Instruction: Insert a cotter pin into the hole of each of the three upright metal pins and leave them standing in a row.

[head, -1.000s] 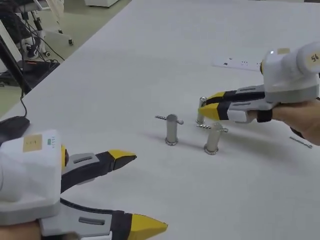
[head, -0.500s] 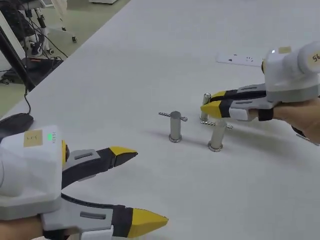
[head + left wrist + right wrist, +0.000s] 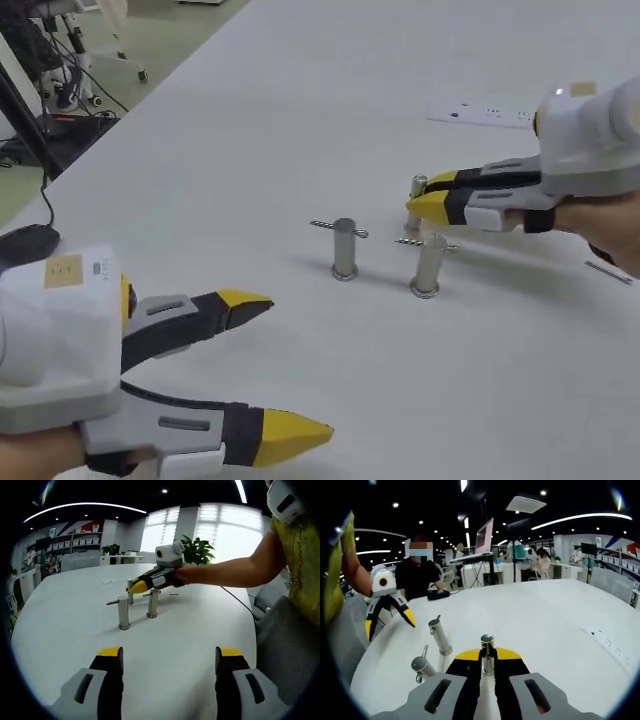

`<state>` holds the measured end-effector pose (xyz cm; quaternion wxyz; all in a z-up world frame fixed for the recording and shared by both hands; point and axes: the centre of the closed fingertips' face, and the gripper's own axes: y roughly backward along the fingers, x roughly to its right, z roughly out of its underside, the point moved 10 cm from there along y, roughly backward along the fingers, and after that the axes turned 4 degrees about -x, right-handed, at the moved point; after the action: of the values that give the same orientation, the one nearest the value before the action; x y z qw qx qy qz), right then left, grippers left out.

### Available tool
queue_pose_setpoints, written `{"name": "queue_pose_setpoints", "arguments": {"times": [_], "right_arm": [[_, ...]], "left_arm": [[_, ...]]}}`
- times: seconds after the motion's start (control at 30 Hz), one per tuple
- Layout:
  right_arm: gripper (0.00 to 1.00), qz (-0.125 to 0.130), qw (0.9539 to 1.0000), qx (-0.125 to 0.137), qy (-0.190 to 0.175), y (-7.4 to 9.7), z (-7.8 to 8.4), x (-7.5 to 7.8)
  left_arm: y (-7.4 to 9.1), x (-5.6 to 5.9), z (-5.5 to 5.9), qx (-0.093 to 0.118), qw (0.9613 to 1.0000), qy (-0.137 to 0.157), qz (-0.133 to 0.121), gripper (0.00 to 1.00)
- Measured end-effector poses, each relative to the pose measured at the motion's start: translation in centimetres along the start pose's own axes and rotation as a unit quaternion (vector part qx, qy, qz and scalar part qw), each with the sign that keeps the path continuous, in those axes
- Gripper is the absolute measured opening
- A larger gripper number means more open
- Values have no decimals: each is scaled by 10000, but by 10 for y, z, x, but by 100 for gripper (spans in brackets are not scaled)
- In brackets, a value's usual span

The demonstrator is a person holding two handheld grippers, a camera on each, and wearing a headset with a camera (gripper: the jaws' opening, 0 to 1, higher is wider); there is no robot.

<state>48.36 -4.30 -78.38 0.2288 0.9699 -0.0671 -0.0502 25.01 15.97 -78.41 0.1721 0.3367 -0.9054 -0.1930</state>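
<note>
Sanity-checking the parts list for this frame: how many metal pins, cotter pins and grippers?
upright metal pins: 3
cotter pins: 3 (2 inserted, 1 loose)
grippers: 2
Total: 8

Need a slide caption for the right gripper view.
Right tool closed on the bare upright grey metal pin; two neighbouring metal pins carry cotter pins.

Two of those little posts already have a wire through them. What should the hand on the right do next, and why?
Probably the right gripper should let go of the third metal pin and reach for the loose cotter pin lying near that hand. Its jaws pinch the third pin, which shows no cotter pin, while the left pin and the middle pin already carry theirs.
</note>
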Motion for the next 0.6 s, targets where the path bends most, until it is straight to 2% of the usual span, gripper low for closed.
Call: {"name": "queue_pose_setpoints", "arguments": {"times": [0.3,0.6], "right_arm": [[8,283,9996,46,-4,20,0,3],[8,616,9981,2,-44,54,4,-3]], "left_arm": [[1,2,-4,40,10000,-41,40,74],[2,6,-11,102,9998,-117,97,74]]}}
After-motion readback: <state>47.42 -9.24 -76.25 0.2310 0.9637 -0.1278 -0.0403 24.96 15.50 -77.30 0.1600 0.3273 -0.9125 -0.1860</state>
